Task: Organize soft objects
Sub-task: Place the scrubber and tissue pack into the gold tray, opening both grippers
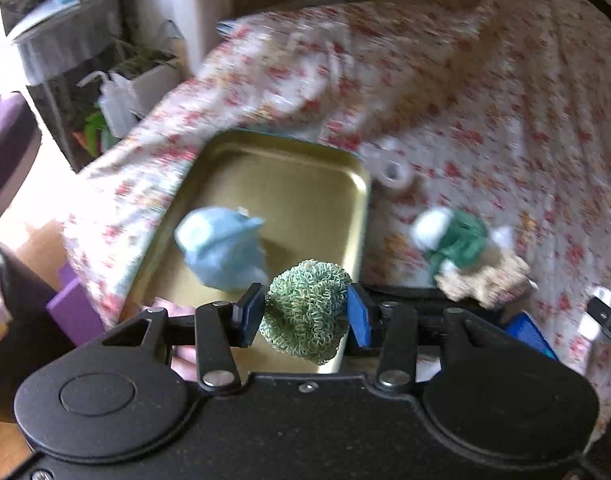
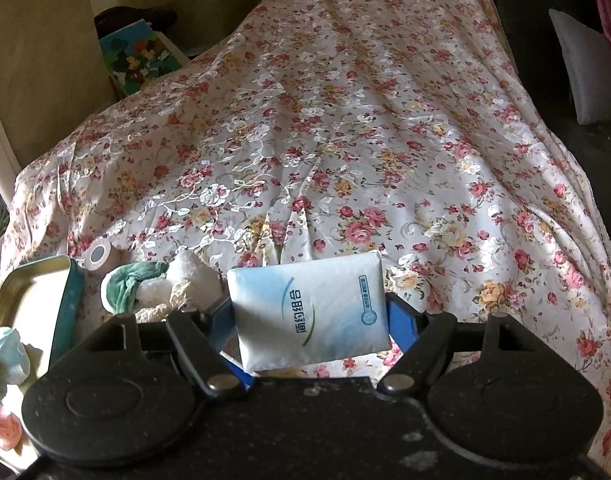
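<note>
Gripping a green looped scrubber (image 1: 307, 312) between its blue pads, the left gripper (image 1: 305, 314) holds it above the near end of a gold metal tray (image 1: 289, 184) on a floral-covered bed (image 1: 485, 100). A light blue soft bundle (image 1: 221, 246) lies inside the tray. Beside the tray sit a tape roll (image 1: 393, 170) and a green-and-white plush toy (image 1: 461, 244). The right gripper (image 2: 311, 316) has its jaws clamped on a white-and-blue tissue pack (image 2: 311, 312), over the bed.
</note>
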{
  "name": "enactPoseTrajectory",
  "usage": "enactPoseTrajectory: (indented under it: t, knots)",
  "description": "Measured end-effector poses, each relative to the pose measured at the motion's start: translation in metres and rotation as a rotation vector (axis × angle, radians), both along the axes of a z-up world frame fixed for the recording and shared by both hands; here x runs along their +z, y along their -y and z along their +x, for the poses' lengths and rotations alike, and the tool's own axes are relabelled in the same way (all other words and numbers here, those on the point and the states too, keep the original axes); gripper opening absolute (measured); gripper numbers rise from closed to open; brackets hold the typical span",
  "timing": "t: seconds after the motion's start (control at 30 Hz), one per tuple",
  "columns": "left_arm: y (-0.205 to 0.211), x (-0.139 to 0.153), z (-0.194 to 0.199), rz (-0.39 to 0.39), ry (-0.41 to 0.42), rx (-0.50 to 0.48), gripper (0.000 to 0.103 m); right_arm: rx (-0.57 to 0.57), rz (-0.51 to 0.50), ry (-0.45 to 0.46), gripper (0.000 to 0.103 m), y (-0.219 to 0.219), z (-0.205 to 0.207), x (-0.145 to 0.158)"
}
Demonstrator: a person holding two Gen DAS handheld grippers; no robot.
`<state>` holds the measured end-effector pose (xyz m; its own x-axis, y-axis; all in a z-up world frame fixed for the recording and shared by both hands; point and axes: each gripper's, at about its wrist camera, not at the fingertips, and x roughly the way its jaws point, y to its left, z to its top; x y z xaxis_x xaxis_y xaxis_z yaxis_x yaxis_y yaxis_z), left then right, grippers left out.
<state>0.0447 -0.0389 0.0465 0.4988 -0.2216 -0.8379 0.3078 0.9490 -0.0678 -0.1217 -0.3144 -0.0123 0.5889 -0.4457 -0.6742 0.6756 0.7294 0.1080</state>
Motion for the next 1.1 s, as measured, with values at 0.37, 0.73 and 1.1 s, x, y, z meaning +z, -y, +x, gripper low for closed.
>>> enactPoseTrajectory:
  t: [0.37, 0.73, 1.1]
  knots:
    - [-0.026, -0.003, 0.021, -0.050, -0.035, 0.015, 0.045, 0.022, -0.024, 0.001, 0.076, -0.006, 0.002, 0.003]
    - [-0.033, -0.022, 0.018, -0.028, -0.129, -0.023, 0.045, 0.223, 0.006, 0.103, 0.076, -0.056, 0.036, 0.041]
    - [-0.036, -0.015, 0.011, -0.096, -0.163, -0.034, 0.045, 0.431, 0.140, 0.026, 0.076, -0.124, 0.150, 0.054]
